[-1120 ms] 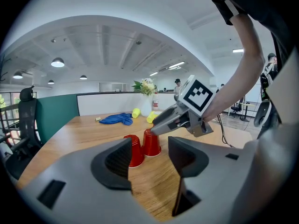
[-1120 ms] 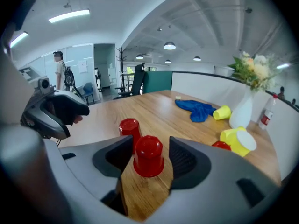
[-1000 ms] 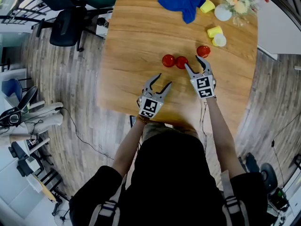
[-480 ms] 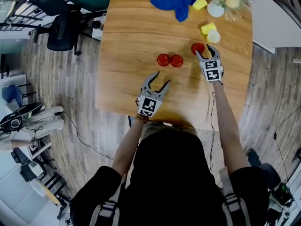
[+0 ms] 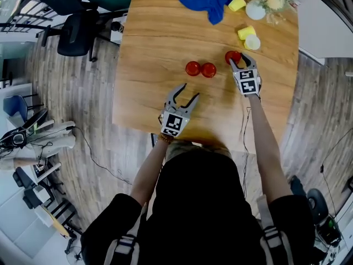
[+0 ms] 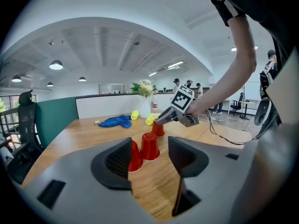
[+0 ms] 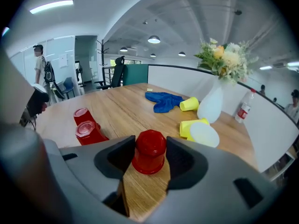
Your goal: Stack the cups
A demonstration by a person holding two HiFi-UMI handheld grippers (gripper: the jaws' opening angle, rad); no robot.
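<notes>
Head view takes in the long wooden table (image 5: 160, 48), with the left gripper (image 5: 190, 90) held near its close edge, jaws spread wide and empty. The two other red cups (image 5: 193, 68) stand side by side ahead of it, untouched. To the right of that pair, near the tipped yellow cups (image 5: 247, 33), the right gripper (image 5: 237, 58) is set over a lone upturned red cup (image 5: 233, 55). Its jaws have just been closing and sit against both flanks of the cup. The risk I judge here is the thin plastic wall: too hard a squeeze could buckle it, while the tapered sides could let it slide out of the pads on lifting. The cup looks glossy and narrows to a ridged, rounded base facing up.
</notes>
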